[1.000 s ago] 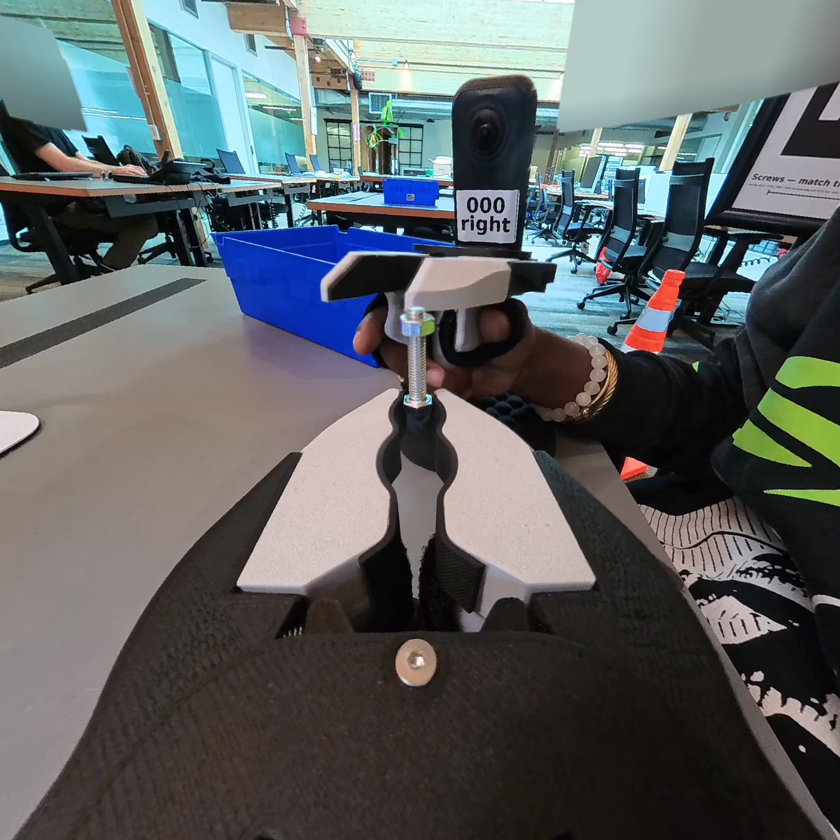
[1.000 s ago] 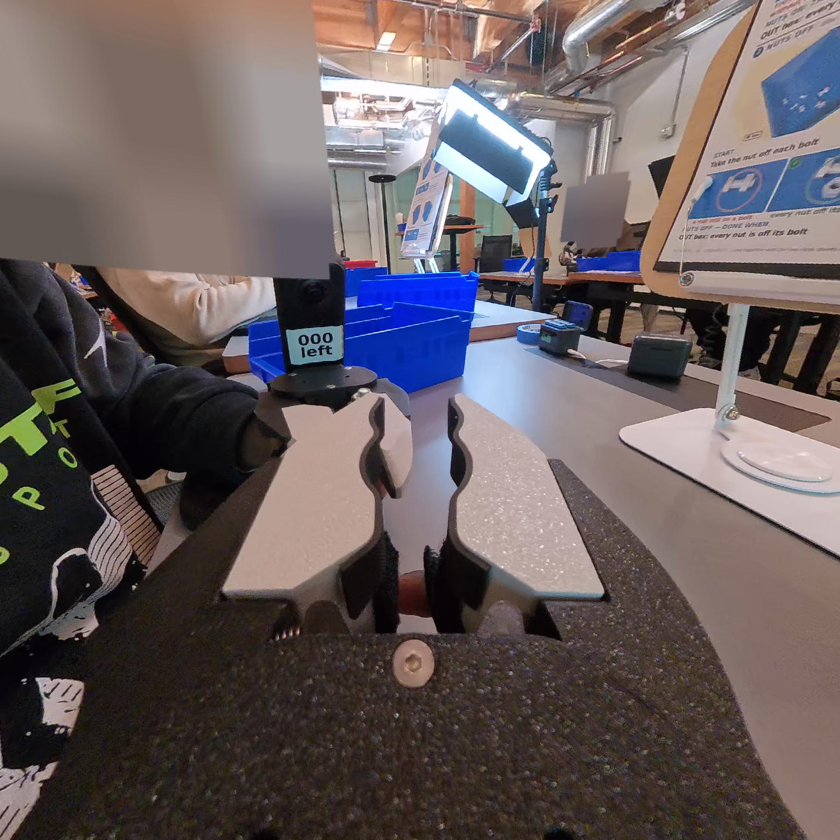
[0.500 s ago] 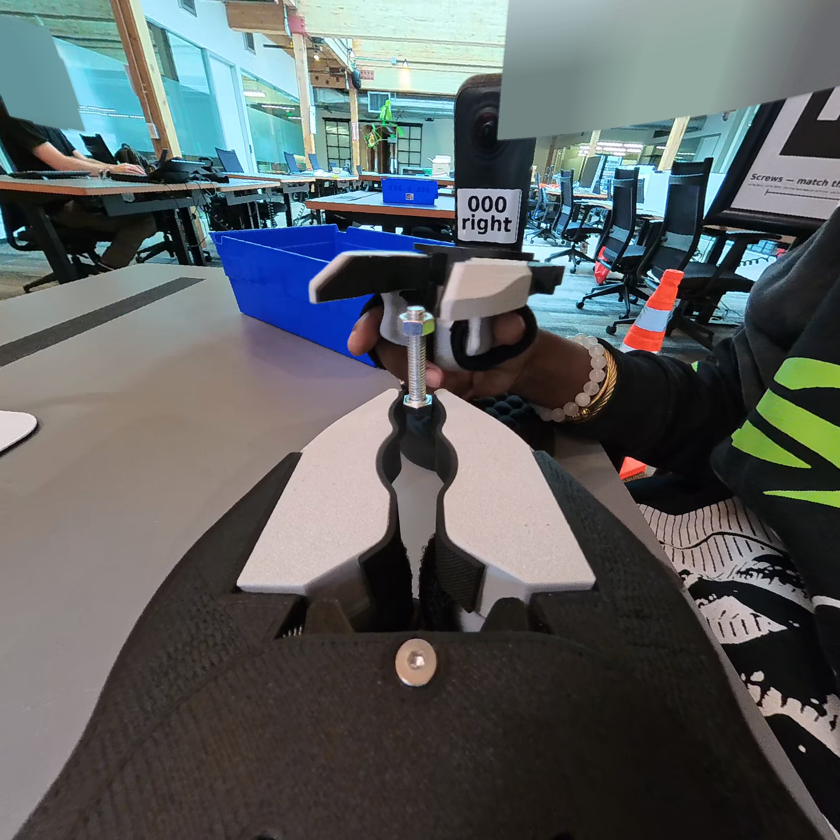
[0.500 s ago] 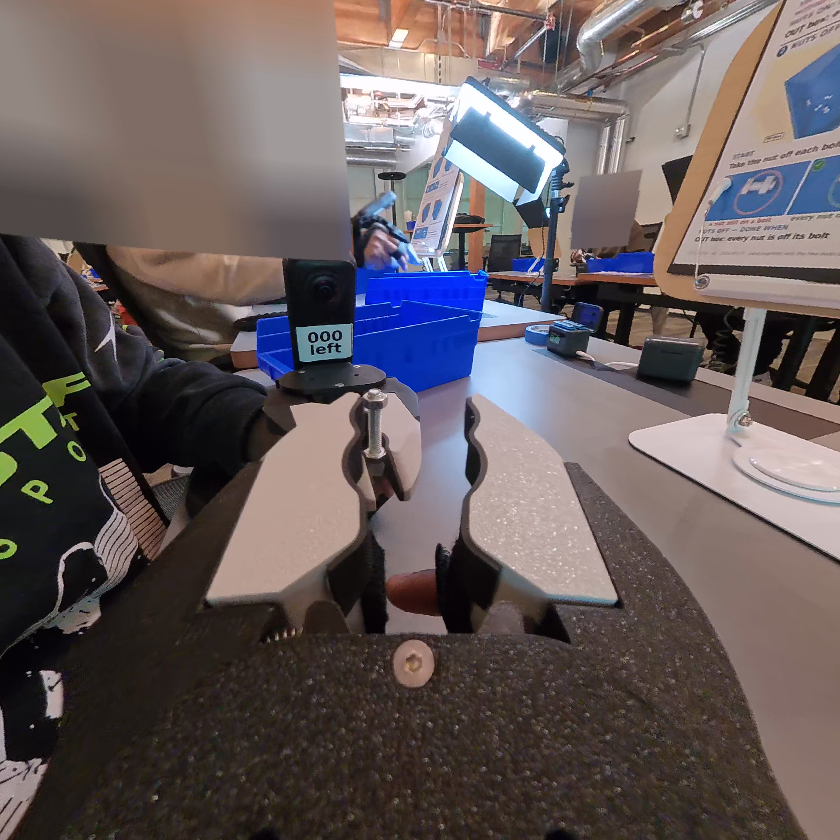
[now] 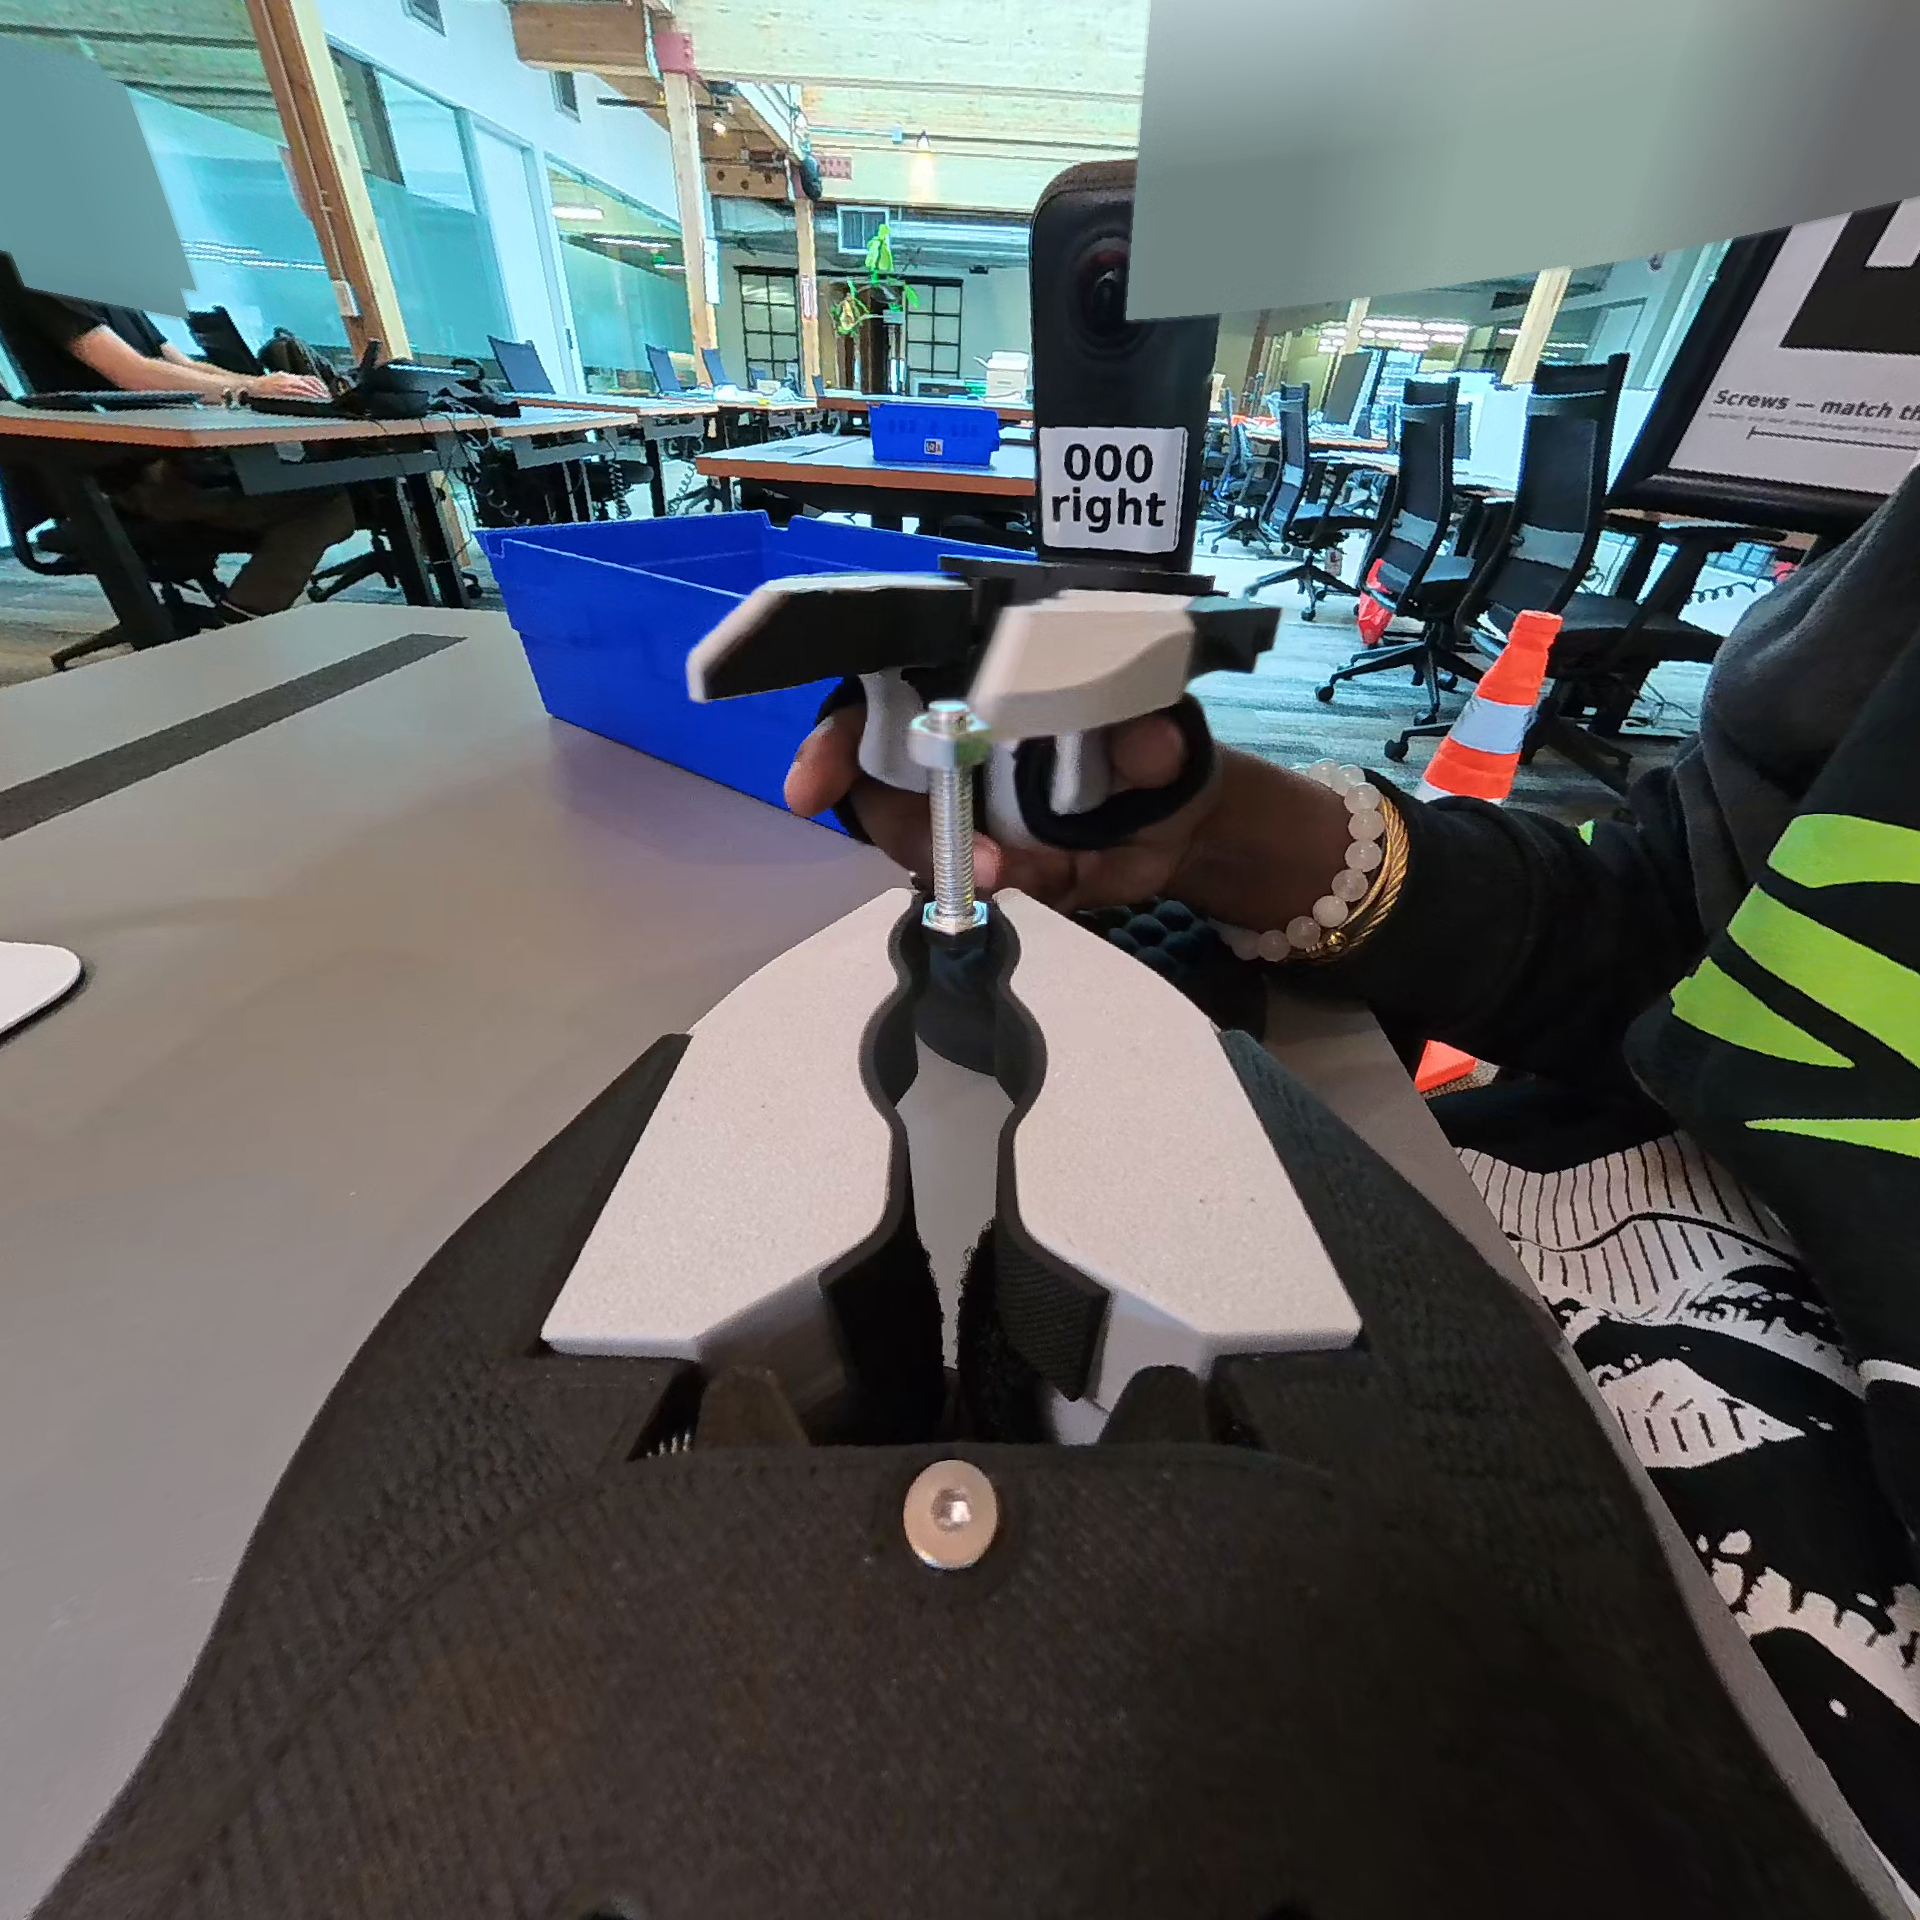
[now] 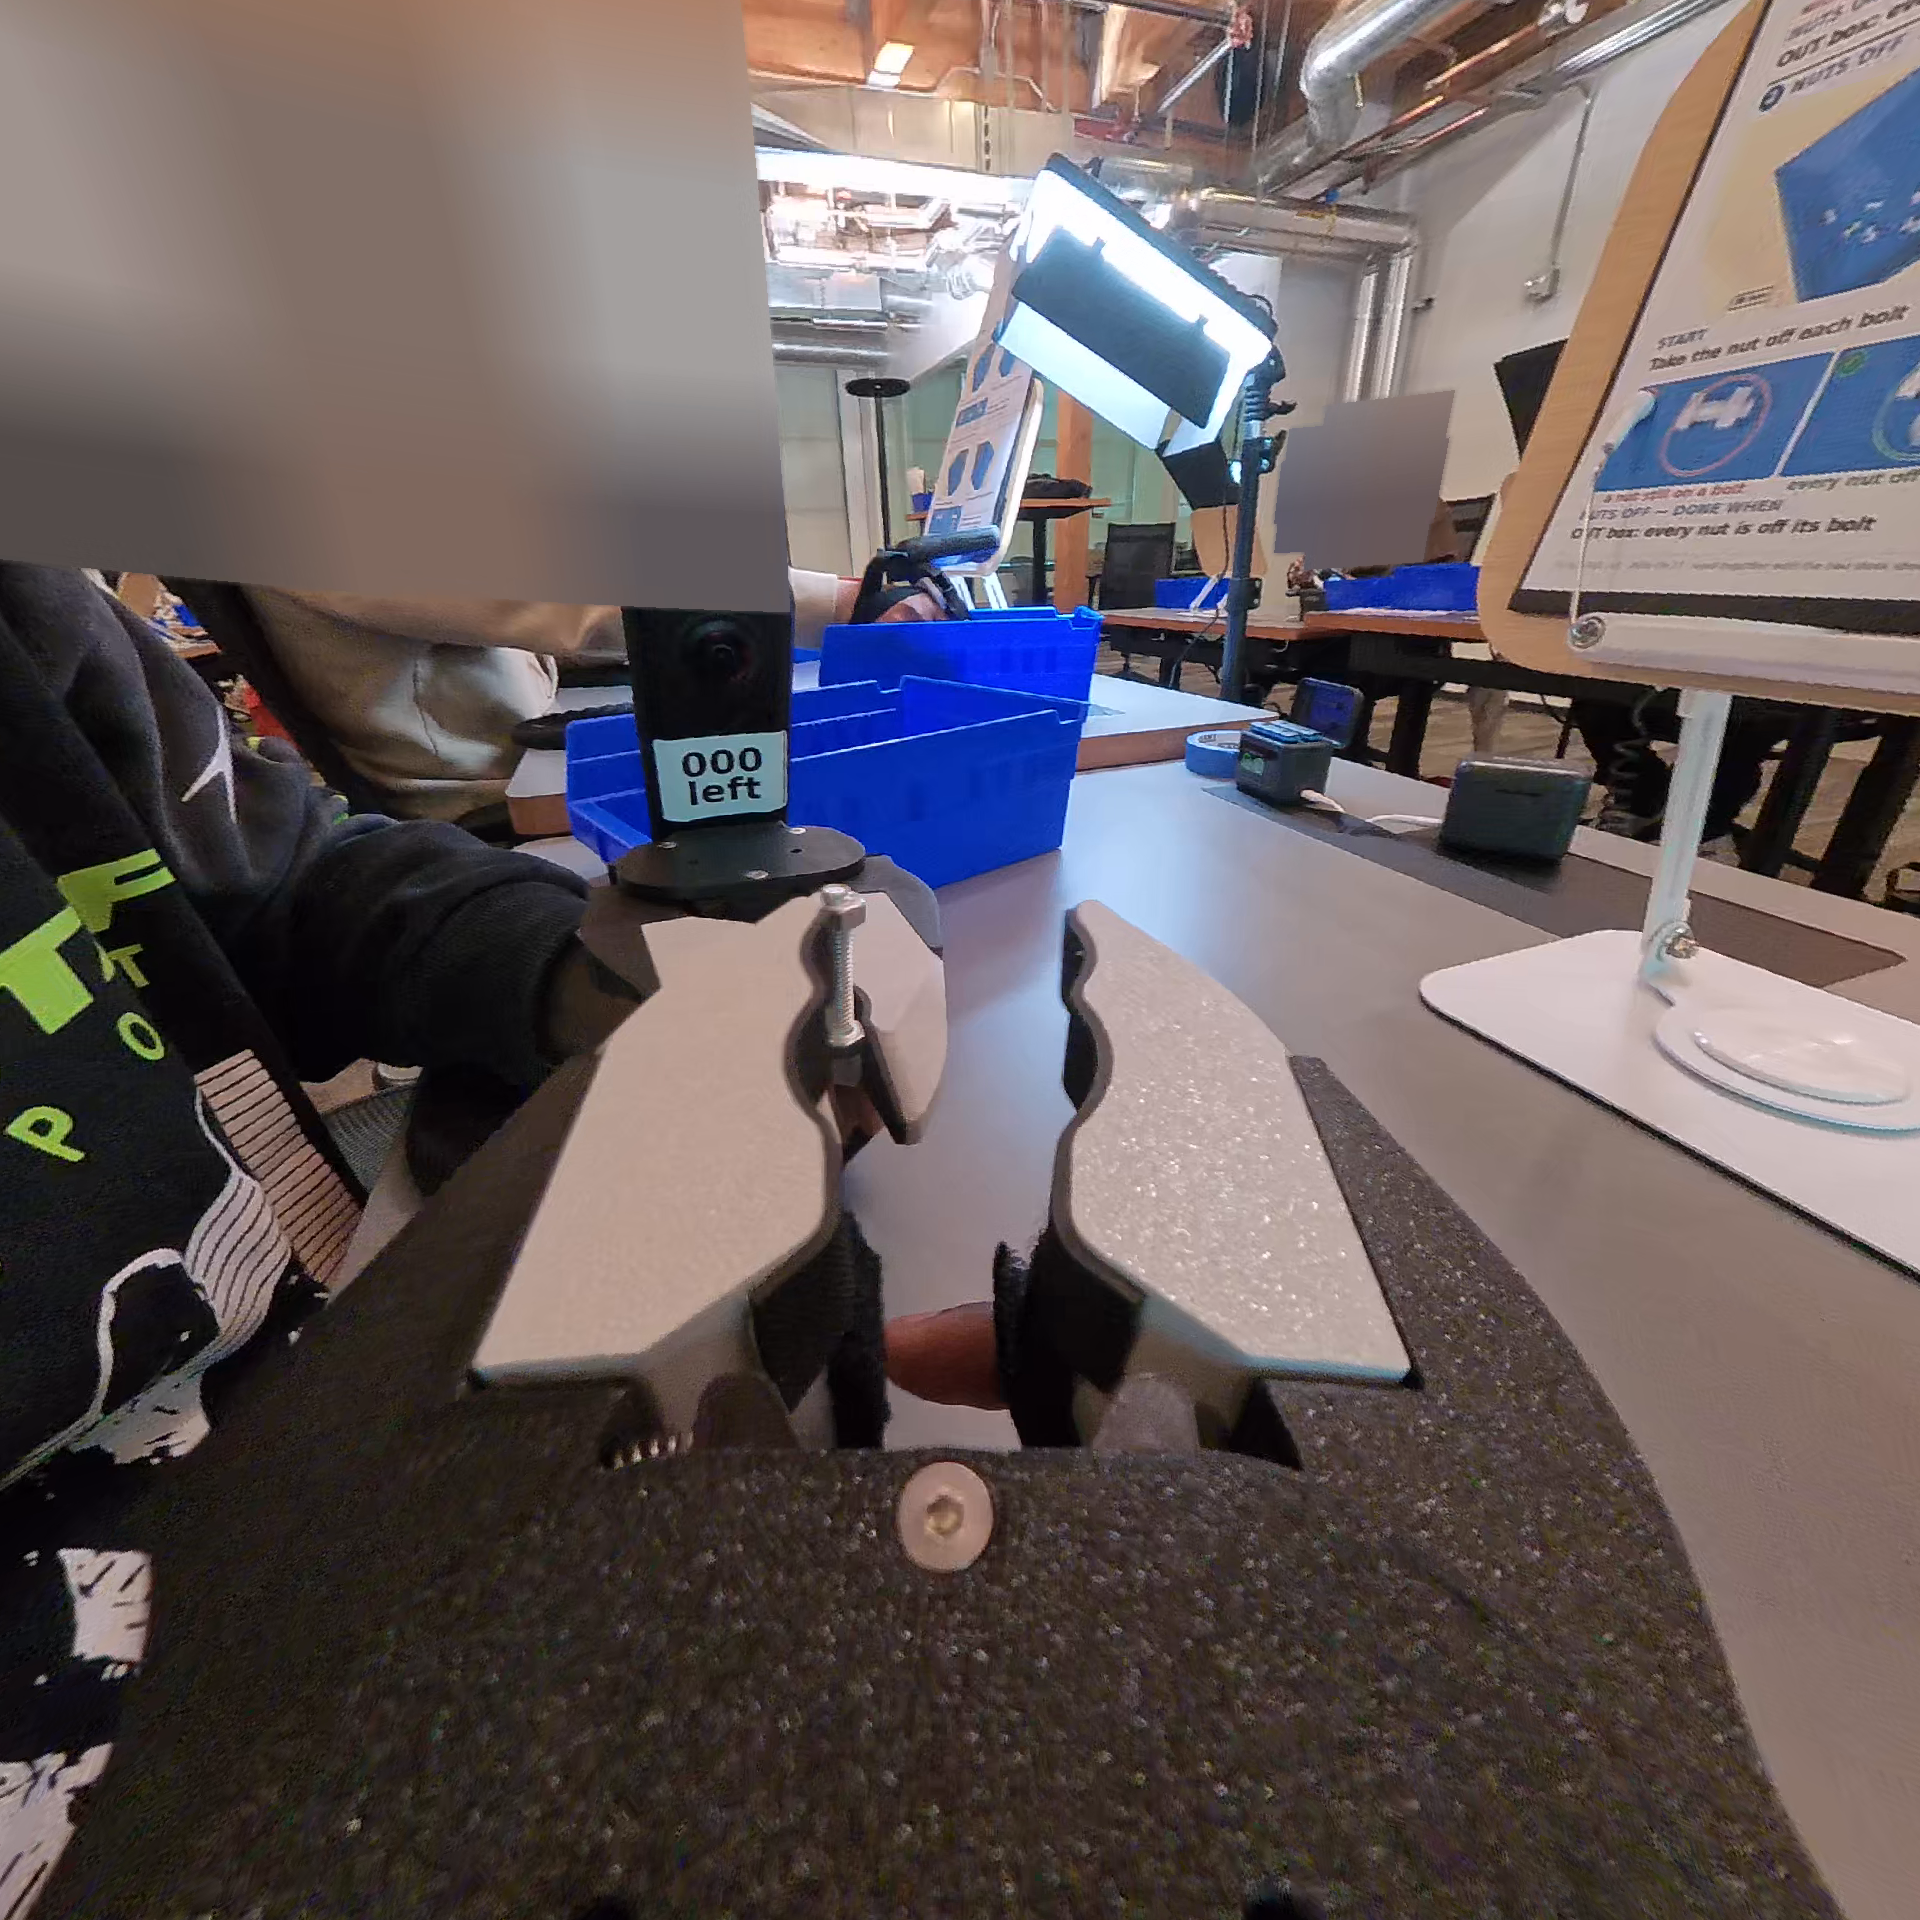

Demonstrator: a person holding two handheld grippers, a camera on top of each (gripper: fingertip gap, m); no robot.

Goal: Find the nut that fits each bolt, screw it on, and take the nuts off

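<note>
My left gripper is shut on the lower end of a silver bolt and holds it upright above the grey table. One nut sits near the bolt's top and a second nut sits at its base. My right gripper is open just behind the bolt top, level with the upper nut. In the right wrist view my right gripper is open and empty. There the bolt stands beside the inner edge of its left finger.
A blue bin stands on the table behind the grippers; it also shows in the right wrist view. A sign stand with a white base is at the right. The table edge and the person's arm are close by. Tip to tip, the grippers are about 4 cm apart.
My right gripper has opened wider and shifted so that the bolt, hidden behind its left finger before, now shows inside the gap. My left gripper has held the bolt still.
</note>
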